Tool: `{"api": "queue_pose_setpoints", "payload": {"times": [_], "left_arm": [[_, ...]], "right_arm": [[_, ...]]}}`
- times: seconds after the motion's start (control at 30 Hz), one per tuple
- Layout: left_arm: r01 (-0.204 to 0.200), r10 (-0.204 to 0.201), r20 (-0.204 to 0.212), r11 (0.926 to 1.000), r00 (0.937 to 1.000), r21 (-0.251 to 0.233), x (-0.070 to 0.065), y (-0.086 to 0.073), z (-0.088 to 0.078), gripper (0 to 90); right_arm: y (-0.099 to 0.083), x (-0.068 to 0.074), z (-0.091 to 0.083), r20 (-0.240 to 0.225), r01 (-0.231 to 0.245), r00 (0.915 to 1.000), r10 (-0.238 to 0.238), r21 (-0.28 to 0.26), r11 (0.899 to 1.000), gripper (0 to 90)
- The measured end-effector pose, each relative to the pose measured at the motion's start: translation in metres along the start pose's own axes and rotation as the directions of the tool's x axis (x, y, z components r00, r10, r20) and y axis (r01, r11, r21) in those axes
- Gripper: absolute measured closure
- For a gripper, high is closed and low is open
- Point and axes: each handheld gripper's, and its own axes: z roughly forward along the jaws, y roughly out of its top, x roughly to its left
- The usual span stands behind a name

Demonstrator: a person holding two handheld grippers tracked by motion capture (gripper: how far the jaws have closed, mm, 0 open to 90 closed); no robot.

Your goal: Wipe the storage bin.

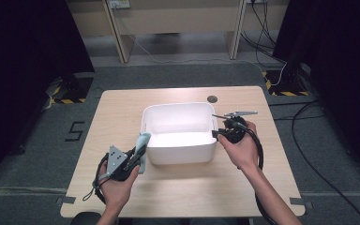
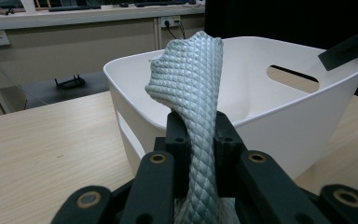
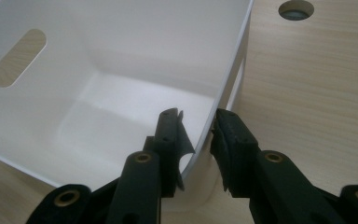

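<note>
Pale wooden table (image 1: 122,112) with white tub (image 1: 180,154), grey carpet (image 1: 178,75) around.

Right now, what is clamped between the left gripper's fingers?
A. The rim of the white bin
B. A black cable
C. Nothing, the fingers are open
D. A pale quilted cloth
D. In the left gripper view the left gripper has its fingers shut on a pale quilted cloth that stands up in front of the white bin; the bin's rim sits between the right gripper fingers instead.
</note>
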Motion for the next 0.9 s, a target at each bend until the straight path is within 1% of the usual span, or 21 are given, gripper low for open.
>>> {"api": "queue_pose_setpoints", "payload": {"times": [0.03,0.07,0.13,0.17,0.2,0.23,0.3,0.37,0.4,0.47,0.5,0.53,0.6,0.67,0.7,0.73,0.83,0.9], "left_arm": [[0.000,0.000,0.000,1.0000,1.0000,0.000,0.000,0.000,0.000,80.0],[-0.003,0.003,0.002,1.0000,1.0000,-0.003,-0.002,0.000,-0.004,80.0],[0.000,0.000,0.006,1.0000,1.0000,-0.009,-0.006,-0.001,-0.010,80.0],[0.000,0.000,0.006,1.0000,1.0000,-0.009,-0.006,-0.001,-0.010,80.0],[-0.003,0.003,0.007,1.0000,1.0000,-0.008,-0.008,-0.003,-0.013,80.0],[0.001,-0.001,0.023,1.0000,0.9997,0.003,-0.014,-0.007,-0.015,80.0],[-0.009,0.008,0.040,0.9996,0.9992,0.027,-0.020,-0.012,-0.013,80.1],[-0.002,0.000,0.042,0.9989,0.9991,0.047,-0.022,-0.017,-0.007,80.1],[0.008,-0.010,0.038,0.9987,0.9992,0.051,-0.021,-0.019,-0.004,80.1],[0.017,-0.018,0.023,0.9985,0.9996,0.052,-0.019,-0.020,0.001,80.2],[0.012,-0.012,0.010,0.9985,0.9999,0.054,-0.019,-0.020,0.002,80.2],[0.012,-0.012,0.010,0.9985,0.9999,0.054,-0.019,-0.020,0.002,80.2],[-0.010,0.011,-0.024,0.9985,0.9997,0.055,-0.017,-0.020,0.003,80.3],[-0.010,0.011,-0.025,0.9985,0.9996,0.054,-0.016,-0.021,0.003,80.2],[-0.011,0.012,-0.029,0.9987,0.9995,0.049,-0.014,-0.022,0.003,80.2],[-0.011,0.012,-0.031,0.9990,0.9995,0.043,-0.013,-0.022,0.002,80.2],[-0.009,0.010,-0.036,0.9995,0.9993,0.029,-0.013,-0.023,-0.002,80.2],[-0.003,0.004,-0.056,0.9998,0.9984,0.022,-0.011,-0.027,-0.008,80.2]], "right_arm": [[0.001,0.001,0.000,0.005,0.004,1.0000,-0.004,0.001,1.000,71.7],[0.001,0.002,0.000,0.010,0.002,0.9999,-0.002,0.007,1.000,71.8],[0.001,0.003,0.000,0.012,-0.005,0.9999,0.005,-0.005,1.000,71.0],[0.001,0.004,-0.002,0.011,-0.003,0.9999,0.003,-0.012,1.000,69.8],[0.002,0.004,-0.004,0.013,-0.008,0.9999,0.008,-0.010,1.000,69.4],[0.002,0.004,-0.007,0.021,-0.005,0.9998,0.005,-0.019,1.000,69.1],[0.001,0.005,-0.012,0.039,0.003,0.9992,-0.002,-0.021,1.000,71.8],[0.000,0.007,-0.014,0.027,0.000,0.9996,0.001,-0.019,1.000,73.5],[-0.001,0.008,-0.013,0.023,0.007,0.9997,-0.006,-0.014,1.000,72.8],[-0.003,0.010,-0.010,0.043,0.025,0.9988,-0.024,-0.015,1.000,72.8],[-0.002,0.010,-0.009,0.040,0.025,0.9989,-0.024,-0.017,1.000,72.9],[-0.002,0.010,-0.009,0.032,0.019,0.9993,-0.018,-0.016,1.000,73.2],[0.000,0.010,-0.007,0.021,0.022,0.9995,-0.022,-0.022,1.000,73.8],[0.001,0.011,-0.006,0.019,0.029,0.9994,-0.028,-0.022,0.999,73.9],[0.002,0.013,-0.003,0.022,0.043,0.9989,-0.043,-0.029,0.999,74.0],[0.002,0.013,-0.002,0.020,0.046,0.9988,-0.045,-0.033,0.998,74.0],[0.003,0.013,0.000,0.008,0.034,0.9994,-0.034,-0.039,0.999,74.5],[0.003,0.014,0.000,0.016,0.032,0.9994,-0.032,-0.042,0.999,74.7]]}}
